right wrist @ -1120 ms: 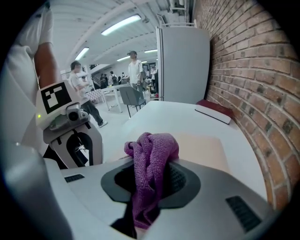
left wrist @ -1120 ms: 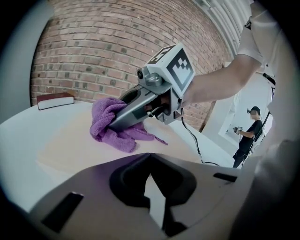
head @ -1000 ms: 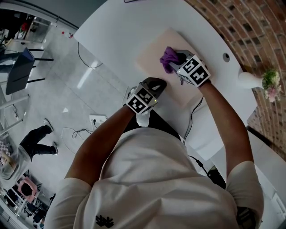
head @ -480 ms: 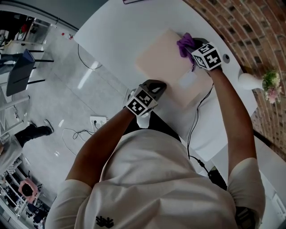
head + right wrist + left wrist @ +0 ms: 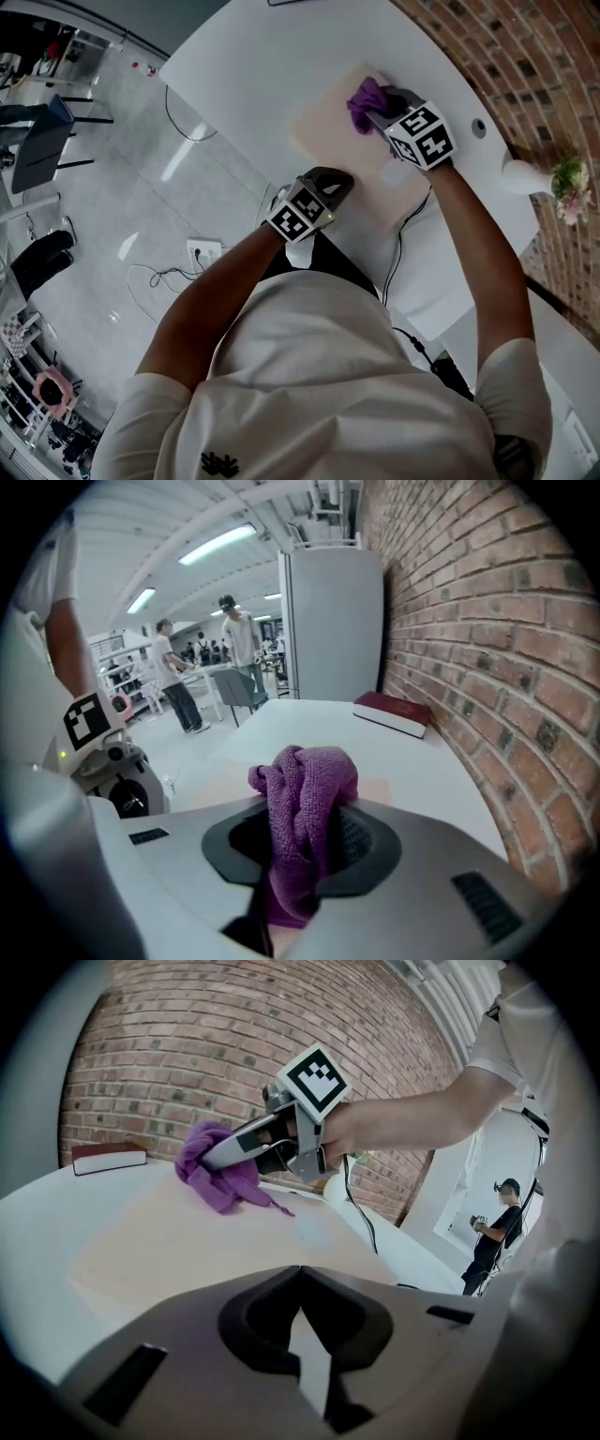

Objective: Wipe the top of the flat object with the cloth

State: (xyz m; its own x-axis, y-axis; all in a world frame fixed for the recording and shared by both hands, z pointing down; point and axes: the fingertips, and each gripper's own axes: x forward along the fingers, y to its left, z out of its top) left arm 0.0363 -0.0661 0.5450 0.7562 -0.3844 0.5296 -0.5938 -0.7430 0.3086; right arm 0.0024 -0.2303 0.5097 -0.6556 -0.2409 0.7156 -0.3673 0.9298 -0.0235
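The right claw [image 5: 382,105] is clamped on a bunched purple cloth [image 5: 364,94], pressing it onto the far corner of the pale flat board [image 5: 328,136] on the white desk [image 5: 244,56]. The left claw [image 5: 330,180], jaws together and empty, sits by the board's near edge. Wiping looks under way, with the middle and near part probably left to cover.

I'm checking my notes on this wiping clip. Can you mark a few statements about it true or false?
1. The right gripper holds the cloth. True.
2. The cloth sits at the board's near edge. False: it is toward the far end.
3. The left gripper grips a second cloth. False: it is shut on nothing.
4. A book lies on the table. True.
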